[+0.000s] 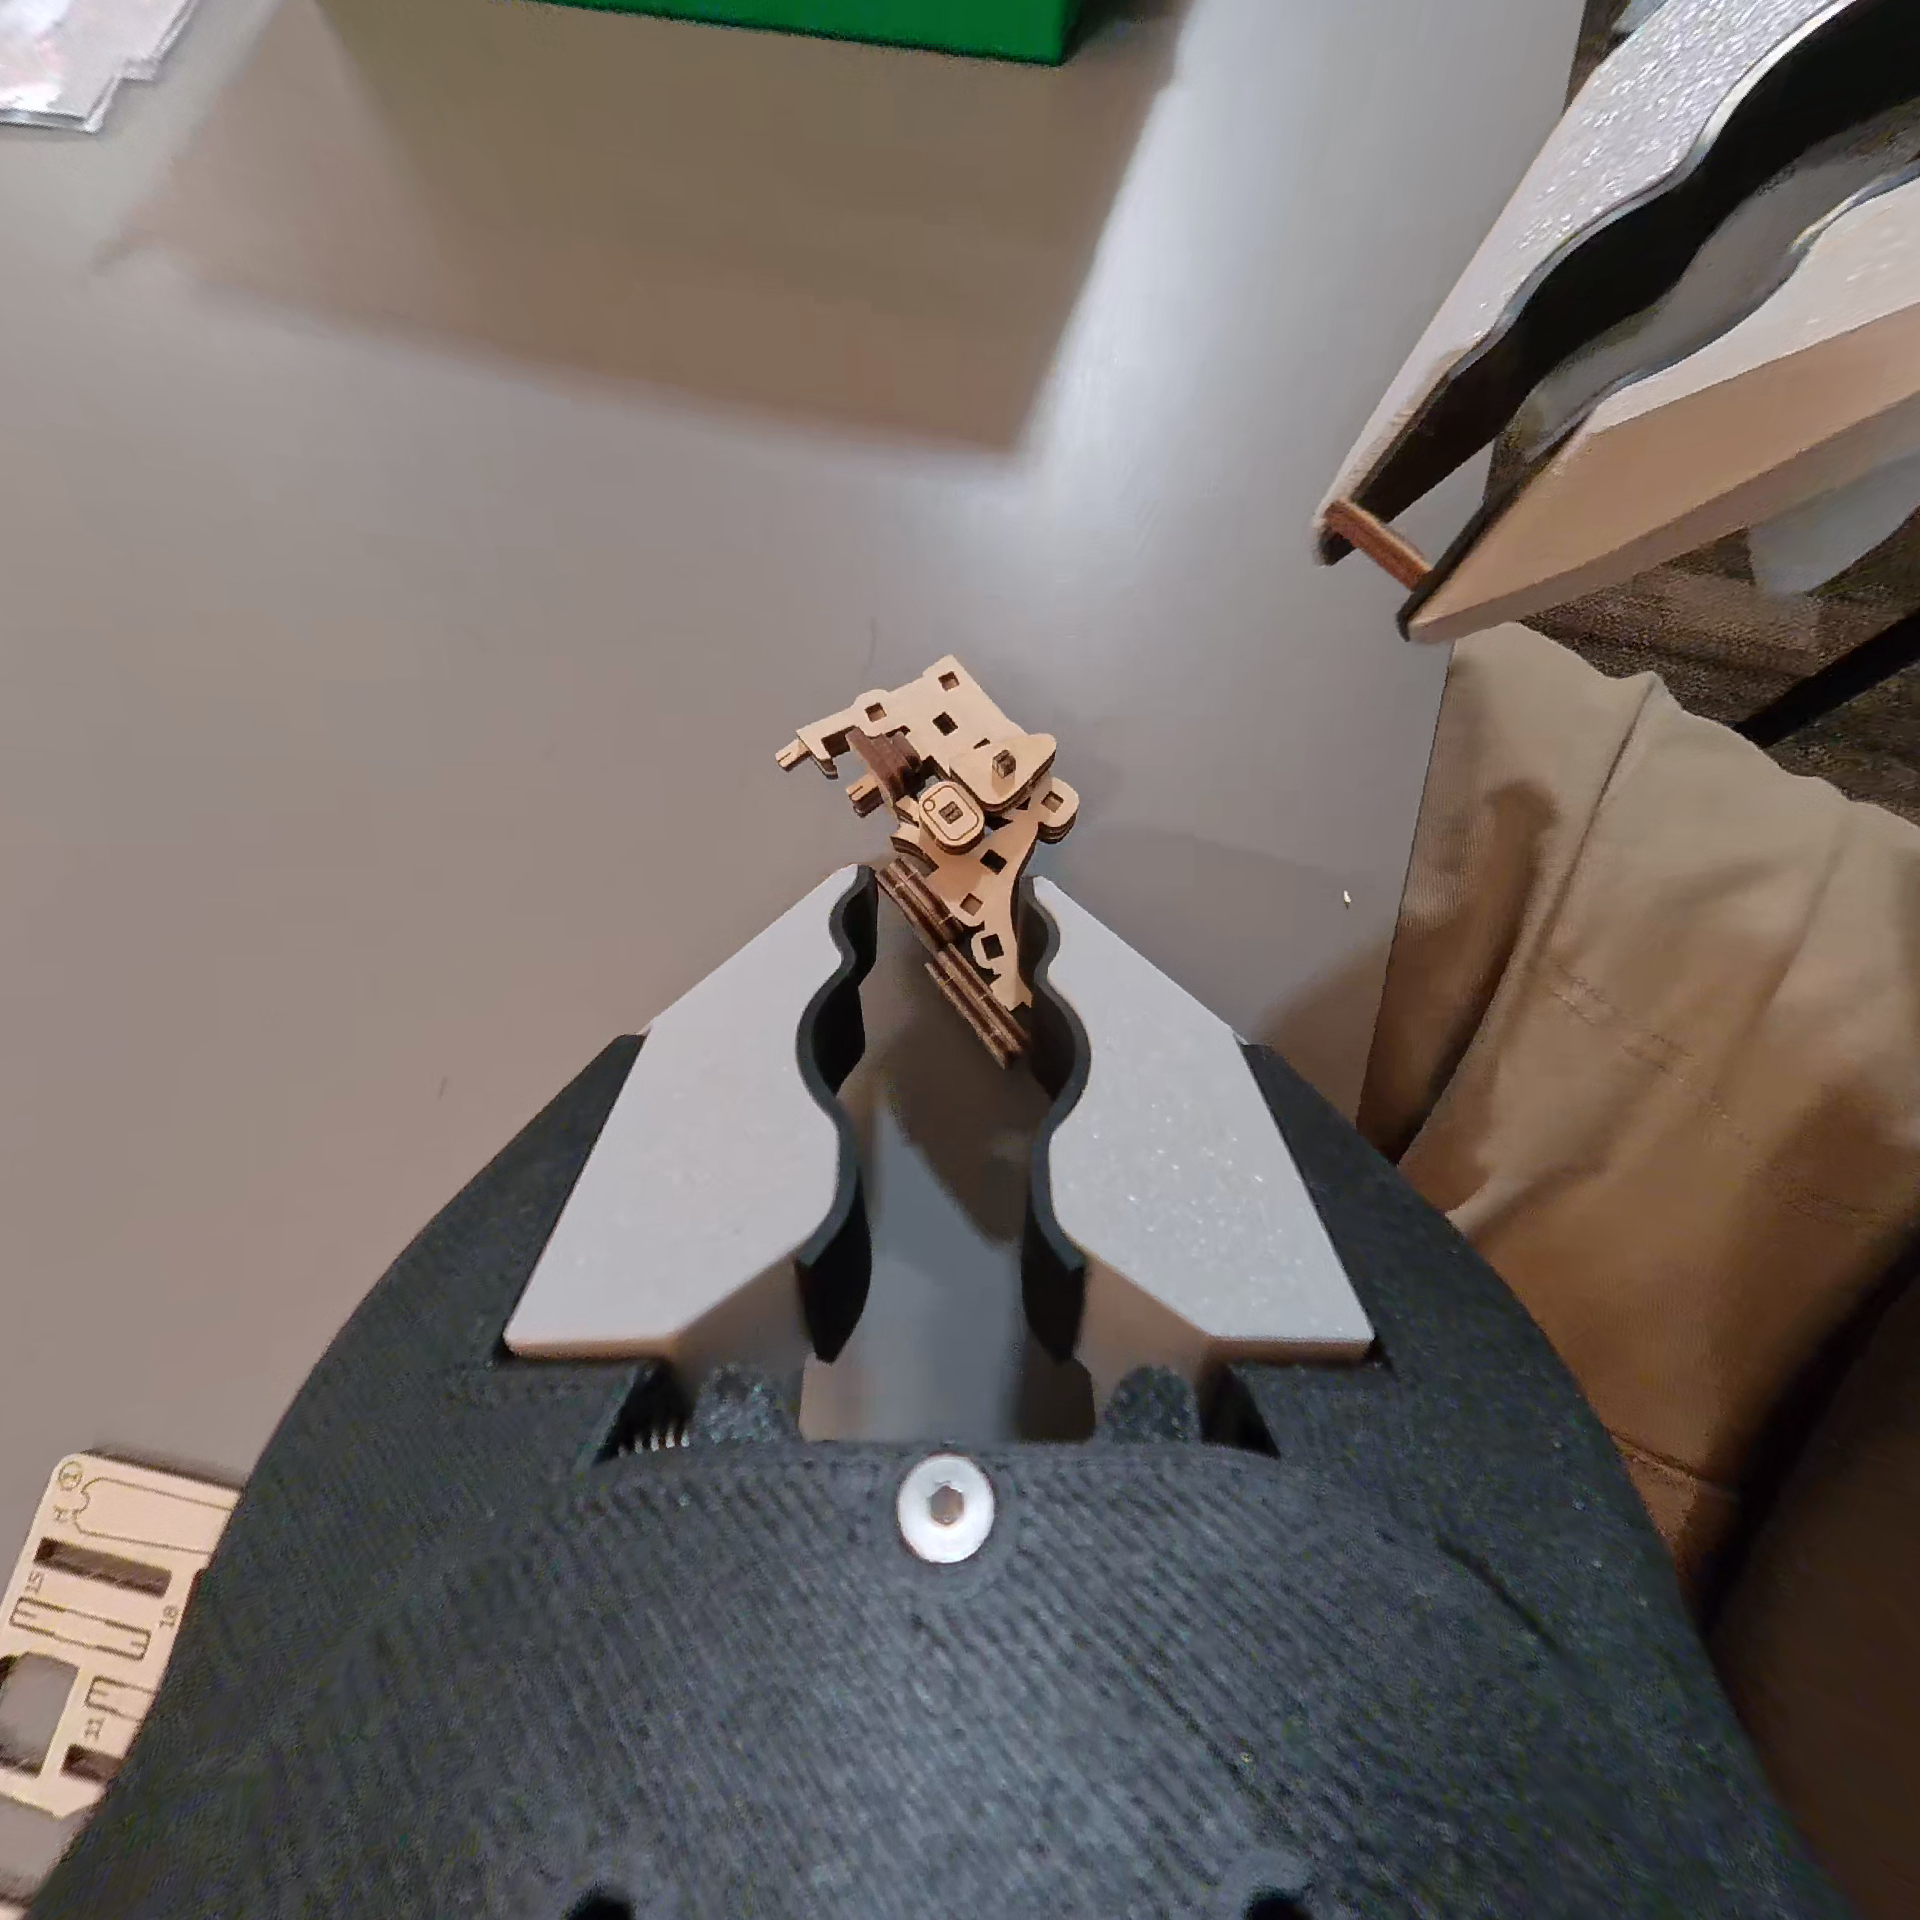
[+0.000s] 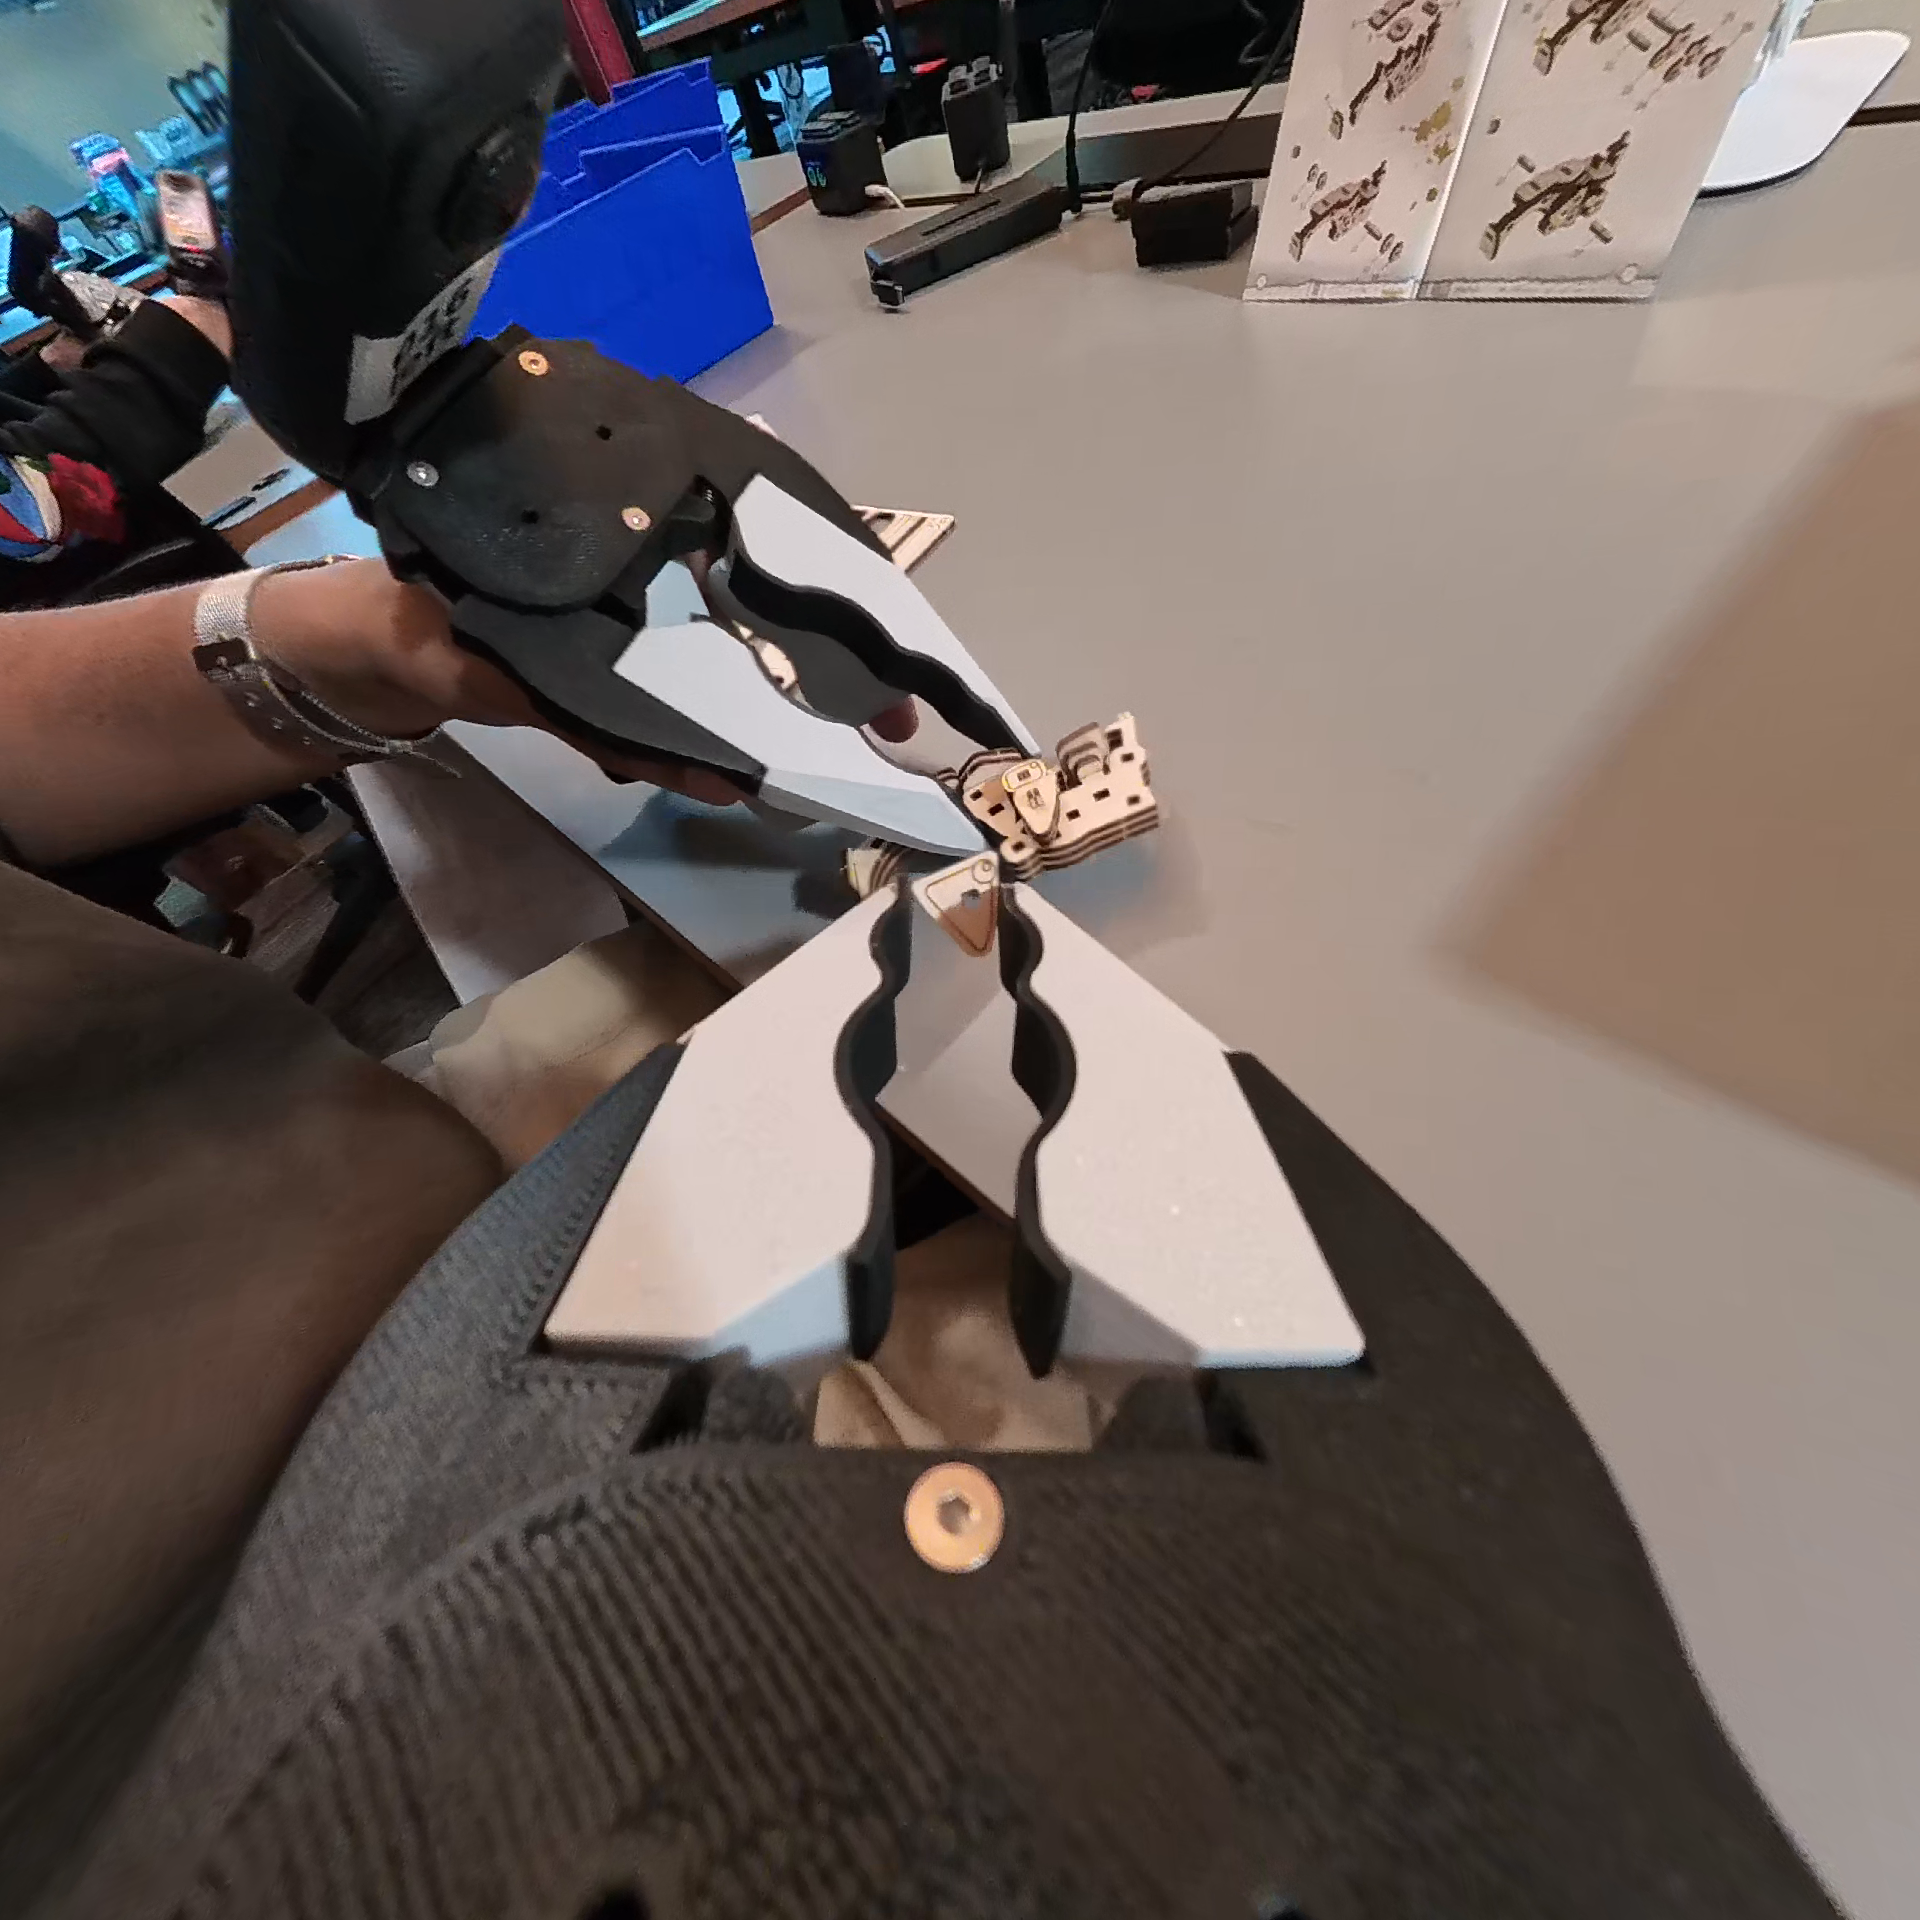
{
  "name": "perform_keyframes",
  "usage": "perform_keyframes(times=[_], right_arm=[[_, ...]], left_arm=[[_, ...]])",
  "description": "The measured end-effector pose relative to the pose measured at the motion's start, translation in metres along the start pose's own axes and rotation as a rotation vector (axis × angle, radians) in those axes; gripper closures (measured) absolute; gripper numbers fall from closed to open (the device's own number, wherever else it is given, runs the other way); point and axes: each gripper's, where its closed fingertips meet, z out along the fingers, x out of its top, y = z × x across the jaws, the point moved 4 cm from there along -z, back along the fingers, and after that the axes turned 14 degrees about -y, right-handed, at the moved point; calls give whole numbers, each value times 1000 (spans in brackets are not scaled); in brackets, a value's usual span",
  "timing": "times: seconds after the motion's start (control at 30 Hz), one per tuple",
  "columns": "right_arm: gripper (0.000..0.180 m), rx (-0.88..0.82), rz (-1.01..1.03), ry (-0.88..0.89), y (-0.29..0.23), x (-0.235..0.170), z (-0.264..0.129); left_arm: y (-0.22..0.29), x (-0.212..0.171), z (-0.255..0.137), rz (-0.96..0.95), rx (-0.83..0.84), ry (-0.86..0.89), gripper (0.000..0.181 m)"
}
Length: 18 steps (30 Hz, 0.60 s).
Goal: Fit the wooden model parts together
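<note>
Pale laser-cut plywood fills both grips above a grey table (image 1: 520, 644). One partly built wooden model (image 1: 951, 831) sits pinched between the tips of the left gripper (image 1: 951, 904), its layered lower end tucked between the two black-lined fingers (image 1: 727, 1122) and its perforated upper plates jutting out past them and tilting to the left finger's side. A bare hand (image 2: 436, 665) with a woven wrist strap cradles that gripper from beneath, angling it down toward the tabletop. The right gripper (image 2: 961, 914) points toward the model from close by, its two fingers drawn narrow on one small triangular wooden piece (image 2: 966, 914) held at the very tips, the piece's upper edge just short of the model's underside; whether they touch cannot be told. Beyond the fingertips stand two printed instruction sheets (image 2: 1475, 145) and one blue bin (image 2: 634, 239). Behind the left fingers, by the gripper's body, lies one punched-out plywood sheet (image 1: 94, 1621). A green box (image 1: 810, 26) rests far ahead.
</note>
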Motion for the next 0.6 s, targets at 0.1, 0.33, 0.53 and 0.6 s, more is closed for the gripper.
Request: perform_keyframes(times=[0.1, 0.33, 0.53, 0.6], right_arm=[[165, 8, 2, 3, 0, 1, 1], [165, -25, 27, -27, 9, -2, 2], [164, -69, 12, -111, 14, -12, 7], [164, -88, -13, -134, 13, -12, 9]], left_arm=[[0, 0, -5, -3, 2, 14, 156], [0, -1, -15, -6, 6, 49, 156], [-2, -1, -19, -8, 8, 64, 156], [-1, -1, -18, -8, 8, 63, 156]])
